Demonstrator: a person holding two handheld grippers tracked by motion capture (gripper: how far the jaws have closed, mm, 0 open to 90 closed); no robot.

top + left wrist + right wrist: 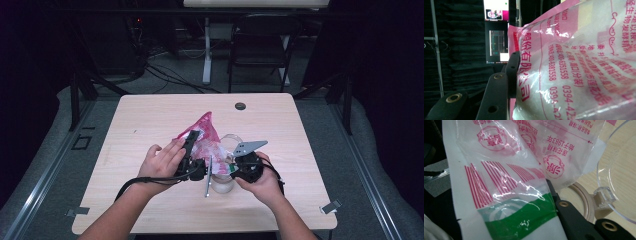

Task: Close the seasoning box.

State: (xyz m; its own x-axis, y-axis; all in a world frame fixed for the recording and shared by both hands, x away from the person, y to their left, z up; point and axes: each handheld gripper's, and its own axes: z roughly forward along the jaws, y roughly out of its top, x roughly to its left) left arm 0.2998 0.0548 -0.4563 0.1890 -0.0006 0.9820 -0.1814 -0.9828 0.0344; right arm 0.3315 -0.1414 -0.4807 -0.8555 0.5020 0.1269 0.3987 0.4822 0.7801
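A pink and clear plastic bag (pixel 206 136) of white grains hangs over the table's middle, held between both hands. My left gripper (pixel 190 150) is shut on its left side; one black finger (pixel 512 72) presses into the bag (pixel 579 62), and the other is hidden behind it. My right gripper (pixel 236 164) is shut on the bag's lower corner (pixel 506 182), which has red stripes and a green band, beside a black finger (pixel 571 217). Under the bag stands a clear jar (pixel 223 183) with a beige rim (pixel 584 200) and a flipped-up clear lid (pixel 619 170).
The wooden table (pixel 150 115) has a round cable hole (pixel 240 106) near its far edge. A black folding chair (pixel 260 40) and a desk leg stand beyond it. A lit monitor (pixel 496 37) glows against dark curtains.
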